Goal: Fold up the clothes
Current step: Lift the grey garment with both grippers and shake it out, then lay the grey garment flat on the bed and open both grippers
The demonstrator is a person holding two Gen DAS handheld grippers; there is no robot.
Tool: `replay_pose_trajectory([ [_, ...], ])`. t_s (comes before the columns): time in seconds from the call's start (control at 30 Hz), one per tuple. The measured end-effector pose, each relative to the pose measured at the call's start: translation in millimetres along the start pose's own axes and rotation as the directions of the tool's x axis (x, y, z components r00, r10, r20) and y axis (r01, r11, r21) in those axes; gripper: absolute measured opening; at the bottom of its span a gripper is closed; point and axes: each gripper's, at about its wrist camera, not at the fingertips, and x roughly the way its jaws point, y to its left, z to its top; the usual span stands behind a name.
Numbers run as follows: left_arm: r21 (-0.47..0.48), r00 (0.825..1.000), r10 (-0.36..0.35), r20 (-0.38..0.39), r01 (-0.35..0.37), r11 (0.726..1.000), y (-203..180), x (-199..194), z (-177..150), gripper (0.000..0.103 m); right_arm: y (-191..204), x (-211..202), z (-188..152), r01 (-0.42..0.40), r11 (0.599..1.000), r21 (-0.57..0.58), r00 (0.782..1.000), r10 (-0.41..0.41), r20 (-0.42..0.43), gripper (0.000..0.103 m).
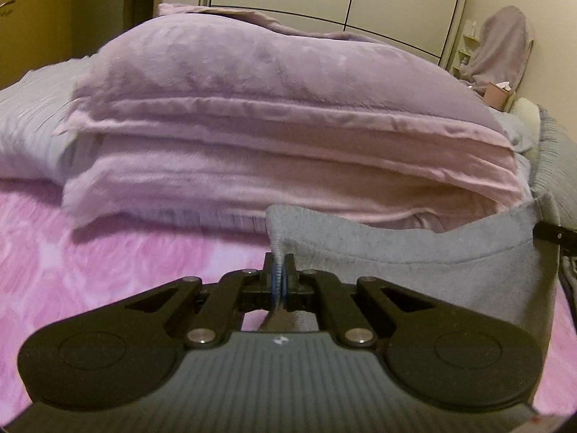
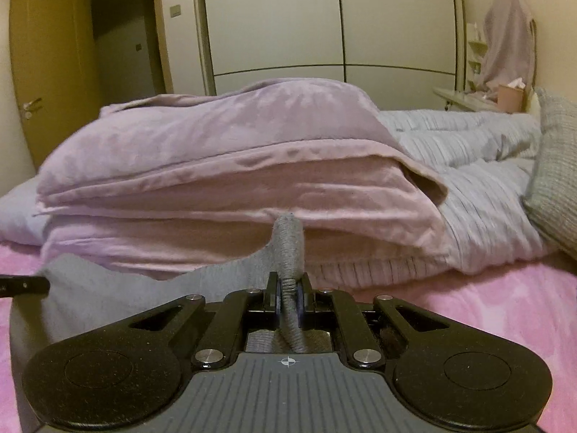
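A grey knit garment [image 1: 414, 245] hangs stretched between both grippers, low over the pink bedsheet [image 1: 90, 259]. My left gripper [image 1: 280, 274] is shut on its left corner, with the fabric edge pinched between the blue pads. My right gripper [image 2: 288, 292] is shut on a bunched ribbed edge of the same grey garment [image 2: 108, 288], which sticks up past the fingers. In the left wrist view the right gripper's tip shows at the far right edge, and the left gripper's tip shows at the left edge of the right wrist view.
A thick folded lilac-pink blanket [image 1: 252, 137] lies right ahead on the bed, with a grey striped duvet [image 2: 468, 166] behind it and a grey cushion [image 2: 551, 166] at right. A wardrobe [image 2: 324, 25], a door [image 2: 47, 57] and a draped shelf [image 2: 505, 36] stand beyond.
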Motion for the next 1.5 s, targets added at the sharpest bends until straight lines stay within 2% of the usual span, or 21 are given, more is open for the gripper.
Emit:
replay_pose_trajectory([
  [0.07, -0.004, 0.999, 0.034, -0.018, -0.034, 0.999, 0.5, 23.6, 5.3, 0.003, -8.9, 29.0, 0.3, -0.006, 0.999, 0.033, 1.0, 0.007, -0.024, 0.009],
  [0.1, 0.004, 0.998, 0.06, -0.034, -0.06, 0.998, 0.3, 33.8, 4.5, 0.007, -14.7, 50.0, -0.6, 0.03, 0.999, 0.04, 0.997, -0.027, -0.073, 0.03],
  [0.17, 0.019, 0.992, 0.102, -0.076, -0.101, 0.995, 7.1, 56.2, -1.4, 0.021, -24.0, 69.3, -9.5, 0.15, 0.988, 0.038, 0.979, -0.143, -0.148, 0.055],
  [0.2, 0.016, 0.99, 0.109, -0.093, -0.108, 0.994, 13.5, 62.0, -6.7, 0.026, -31.2, 71.9, -16.9, 0.174, 0.983, 0.048, 0.975, -0.165, -0.152, 0.055],
  [0.33, -0.014, 0.979, 0.132, -0.158, -0.136, 0.991, 47.2, 58.0, -42.4, 0.025, -54.6, 50.6, -59.1, 0.195, 0.978, 0.076, 0.96, -0.174, -0.22, 0.055],
  [0.5, -0.046, 0.965, 0.094, -0.245, -0.109, 0.993, 73.0, 7.5, -107.7, 0.02, -60.1, -17.3, -126.4, 0.104, 0.989, 0.103, 0.95, -0.068, -0.305, 0.055],
  [0.6, 0.036, 0.967, 0.066, -0.245, -0.059, 0.998, 56.7, -49.4, -150.5, 0.019, -49.6, -63.3, -166.3, 0.073, 0.994, 0.077, 0.937, -0.042, -0.348, 0.054],
  [0.67, 0.049, 0.965, 0.015, -0.263, -0.003, 0.999, 42.7, -85.5, -178.7, 0.019, -43.0, -94.6, -192.9, 0.061, 0.995, 0.083, 0.923, -0.024, -0.384, 0.054],
  [0.73, 0.056, 0.953, -0.03, -0.303, 0.05, 0.997, 25.6, -118.6, -207.6, 0.019, -35.2, -124.1, -217.9, 0.057, 0.996, 0.072, 0.905, -0.021, -0.424, 0.054],
  [0.83, 0.064, 0.936, -0.042, -0.349, 0.068, 0.996, 4.8, -165.7, -255.4, 0.019, -25.6, -168.3, -259.3, 0.063, 0.998, 0.024, 0.874, -0.044, -0.484, 0.054],
  [0.9, 0.072, 0.916, 0.001, -0.401, 0.03, 0.997, -2.3, -190.7, -288.1, 0.019, -21.8, -197.7, -285.9, 0.081, 0.997, -0.009, 0.846, -0.074, -0.528, 0.055],
  [0.93, 0.063, 0.904, 0.016, -0.428, 0.012, 0.998, -3.7, -204.7, -304.7, 0.019, -21.5, -216.2, -297.1, 0.083, 0.996, -0.016, 0.852, -0.079, -0.517, 0.055],
  [1.0, 0.058, 0.9, 0.04, -0.434, -0.016, 0.998, -5.3, -238.7, -334.9, 0.019, -23.5, -251.0, -319.3, 0.094, 0.996, 0.003, 0.837, -0.078, -0.541, 0.055],
  [1.07, 0.055, 0.893, 0.065, -0.445, -0.045, 0.997, -8.0, -270.8, -356.5, 0.019, -21.8, -286.7, -338.2, 0.086, 0.996, -0.016, 0.838, -0.081, -0.54, 0.055],
  [1.17, 0.035, 0.872, 0.086, -0.482, -0.079, 0.996, -10.2, -306.6, -381.4, 0.019, -18.6, -325.3, -361.0, 0.072, 0.997, -0.039, 0.815, -0.082, -0.574, 0.055],
  [1.2, 0.034, 0.863, 0.097, -0.496, -0.092, 0.995, -11.0, -315.0, -388.2, 0.019, -20.2, -334.8, -365.8, 0.079, 0.997, -0.023, 0.803, -0.077, -0.591, 0.055],
  [1.3, 0.032, 0.843, 0.124, -0.524, -0.126, 0.992, -18.2, -341.8, -397.5, 0.019, -24.8, -350.3, -372.8, 0.111, 0.994, 0.012, 0.741, -0.075, -0.668, 0.054],
  [1.33, 0.037, 0.834, 0.134, -0.536, -0.135, 0.99, -21.9, -350.6, -396.1, 0.019, -24.0, -359.4, -368.2, 0.108, 0.994, 0.014, 0.739, -0.071, -0.671, 0.055],
  [1.37, 0.047, 0.83, 0.144, -0.538, -0.141, 0.989, -27.6, -362.3, -393.0, 0.019, -22.5, -369.6, -360.6, 0.098, 0.995, 0.019, 0.754, -0.062, -0.654, 0.055],
  [1.43, 0.043, 0.861, 0.138, -0.49, -0.134, 0.99, -40.6, -395.3, -376.1, 0.019, -19.2, -396.5, -336.0, 0.08, 0.996, 0.036, 0.803, -0.043, -0.594, 0.055],
  [1.5, 0.033, 0.885, 0.12, -0.45, -0.118, 0.993, -52.6, -426.3, -358.3, 0.019, -15.5, -422.4, -309.9, 0.058, 0.996, 0.064, 0.833, -0.013, -0.553, 0.055],
])
